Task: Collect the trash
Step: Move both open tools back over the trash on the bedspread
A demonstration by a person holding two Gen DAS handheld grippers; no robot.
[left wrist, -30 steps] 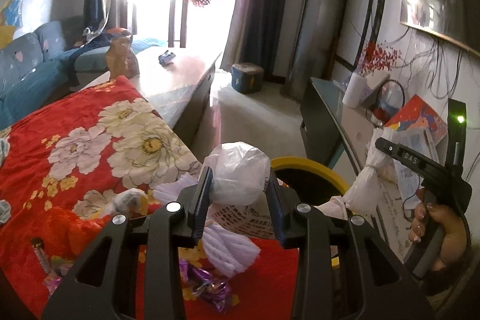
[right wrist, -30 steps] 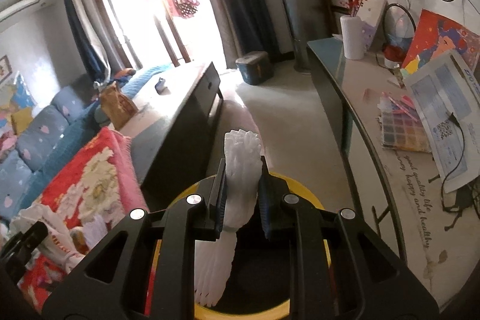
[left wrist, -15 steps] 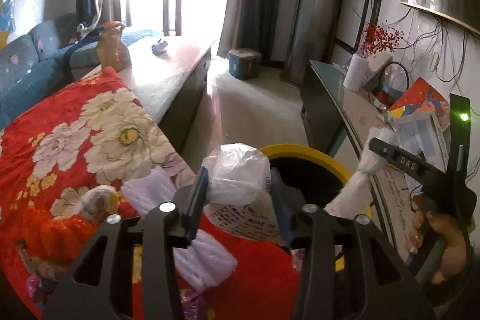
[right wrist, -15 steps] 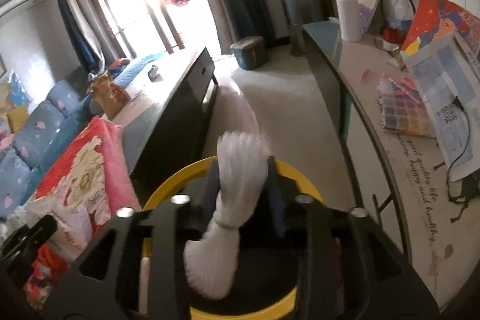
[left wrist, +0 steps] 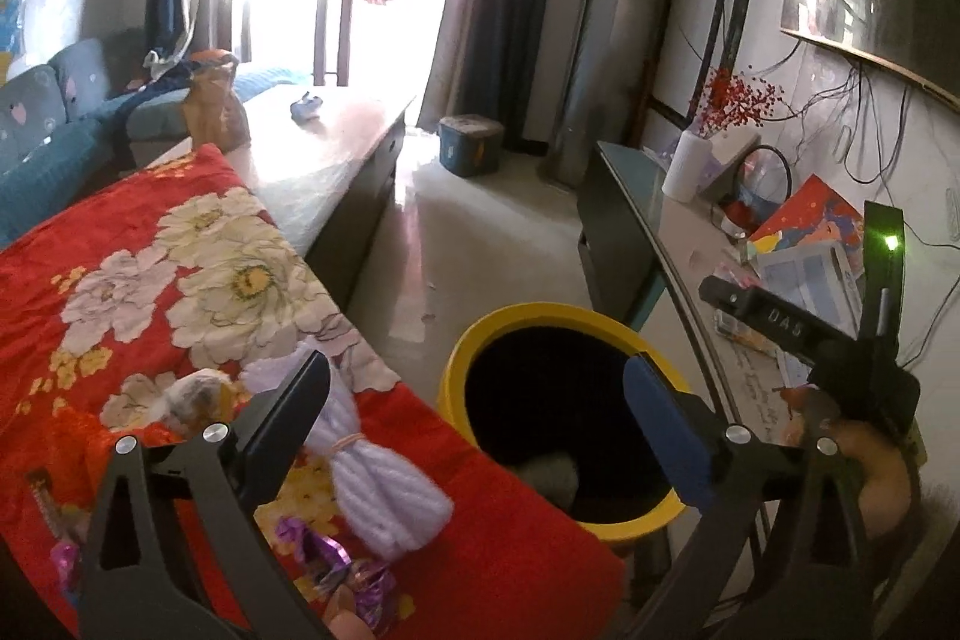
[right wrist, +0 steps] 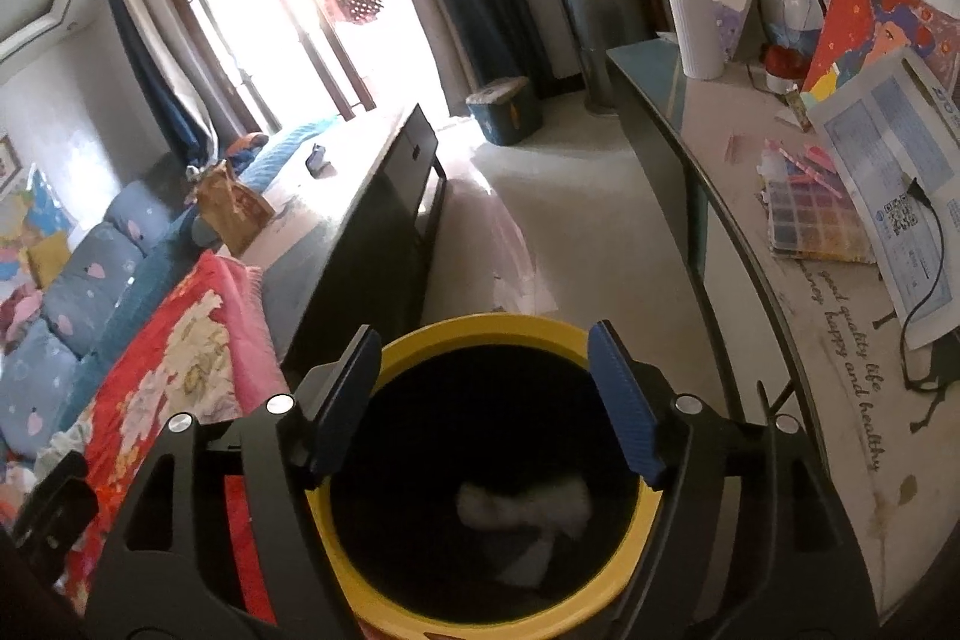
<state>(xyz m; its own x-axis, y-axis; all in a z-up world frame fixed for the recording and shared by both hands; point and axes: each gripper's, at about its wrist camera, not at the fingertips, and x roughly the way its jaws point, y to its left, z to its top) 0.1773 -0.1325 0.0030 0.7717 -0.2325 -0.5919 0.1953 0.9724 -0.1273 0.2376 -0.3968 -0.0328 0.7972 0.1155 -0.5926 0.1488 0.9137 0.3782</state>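
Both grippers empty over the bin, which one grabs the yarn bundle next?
Left, probably. The left gripper is open, with one finger right by the yarn bundle on the red cloth. The right gripper is open over the bin, farther away.

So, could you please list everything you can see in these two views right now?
Bin: one, yellow rim, dark inside, on the floor under both grippers.
Trash in bin: pale pieces, number unclear, at the bottom.
Floral cloth: one, red with cream flowers, over the low table.
Yarn bundle: one, pale lilac, on the cloth.
Candy wrappers: purple, number unclear, at the cloth's near edge.
Paper bag: one, brown, on the low table.
Vase: one, white, red sprigs, on the side counter.
Storage box: one, teal, on the floor.
Sofa: one, blue, far left.
Left gripper: open, empty.
Right gripper: open, empty.
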